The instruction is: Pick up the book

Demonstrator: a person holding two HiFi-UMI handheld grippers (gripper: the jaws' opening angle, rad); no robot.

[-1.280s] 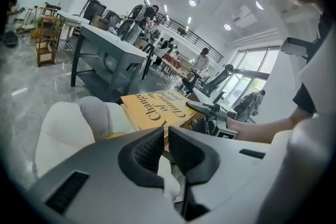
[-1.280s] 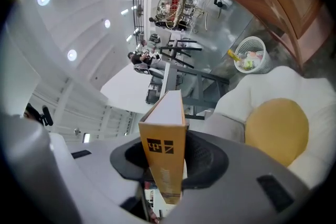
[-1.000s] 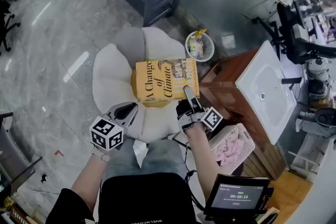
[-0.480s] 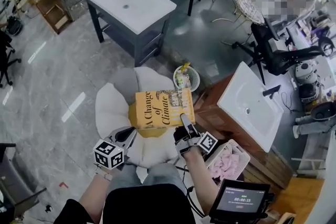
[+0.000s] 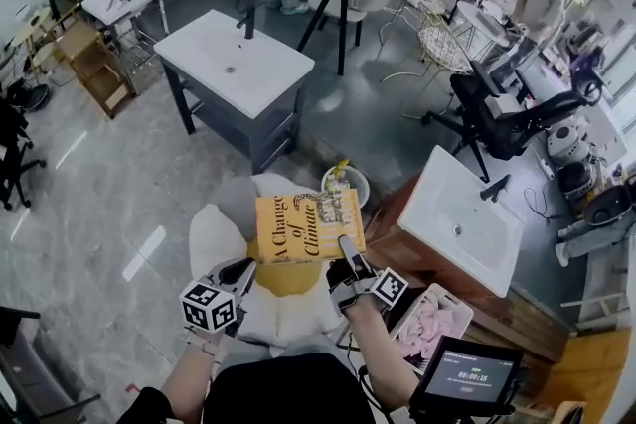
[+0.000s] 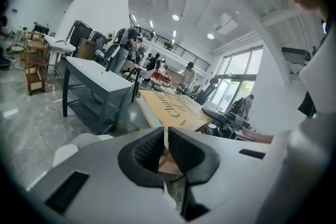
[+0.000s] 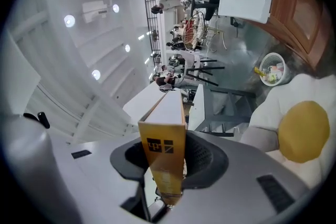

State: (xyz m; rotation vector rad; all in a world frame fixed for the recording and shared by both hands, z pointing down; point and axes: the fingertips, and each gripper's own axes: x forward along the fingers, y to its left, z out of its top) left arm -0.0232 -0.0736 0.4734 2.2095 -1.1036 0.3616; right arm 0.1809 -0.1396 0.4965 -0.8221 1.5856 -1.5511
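Judging by the book [image 5: 306,226] held flat in the air above the cushion [image 5: 214,235], right gripper [image 5: 344,242] clamped on its near edge and left gripper [image 5: 244,267] seemingly pinching its near left corner, the lift looks nearly done, and the next move calls for keeping both grips firm and level.

matt yellow paper cover of the book [image 5: 308,225], soft plush cushion [image 5: 211,231], glossy polished stone floor [image 5: 89,184], brown wooden cabinet [image 5: 390,225]

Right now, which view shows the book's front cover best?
Head view: the book turns its front cover to the camera, title readable. Left gripper view sees the cover at a shallow slant; right gripper view shows only its narrow edge.
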